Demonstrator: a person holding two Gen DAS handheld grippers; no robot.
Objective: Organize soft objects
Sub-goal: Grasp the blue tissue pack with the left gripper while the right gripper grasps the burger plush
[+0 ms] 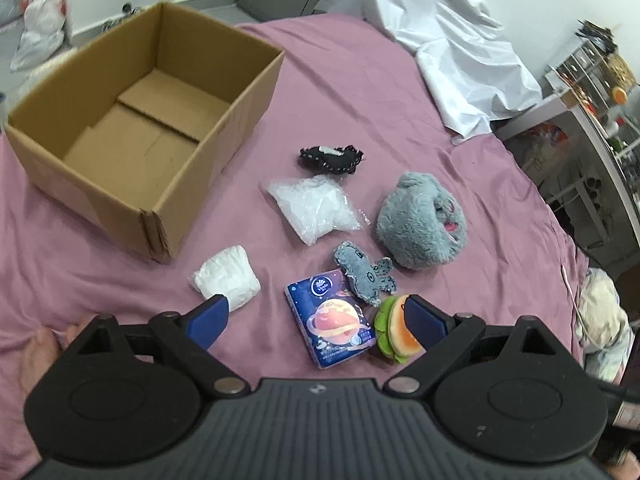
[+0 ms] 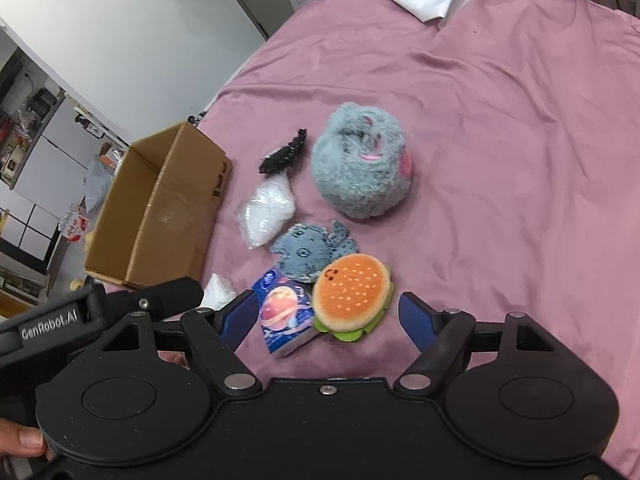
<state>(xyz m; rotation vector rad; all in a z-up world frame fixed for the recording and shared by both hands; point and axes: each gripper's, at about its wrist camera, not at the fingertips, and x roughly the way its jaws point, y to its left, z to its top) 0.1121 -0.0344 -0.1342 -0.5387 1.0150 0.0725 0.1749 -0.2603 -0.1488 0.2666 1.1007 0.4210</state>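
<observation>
Soft things lie on a pink bedsheet (image 1: 360, 92): a grey furry plush (image 1: 420, 220) (image 2: 362, 168), a denim toy (image 1: 366, 274) (image 2: 310, 250), a burger plush (image 1: 396, 330) (image 2: 352, 292), a blue tissue pack (image 1: 332, 320) (image 2: 284, 320), a clear bag of white filling (image 1: 314, 208) (image 2: 268, 212), a white wad (image 1: 226, 278) (image 2: 216, 288) and a black stitched toy (image 1: 330, 158) (image 2: 284, 154). My left gripper (image 1: 316, 310) is open above the tissue pack. My right gripper (image 2: 326, 306) is open around the burger and tissue pack. An empty cardboard box (image 1: 152, 128) (image 2: 160, 208) stands left.
A white sheet (image 1: 448, 40) lies crumpled at the bed's far side. Shelves with clutter (image 1: 592, 92) stand to the right in the left wrist view. Bags (image 1: 40, 20) sit on the floor beyond the box.
</observation>
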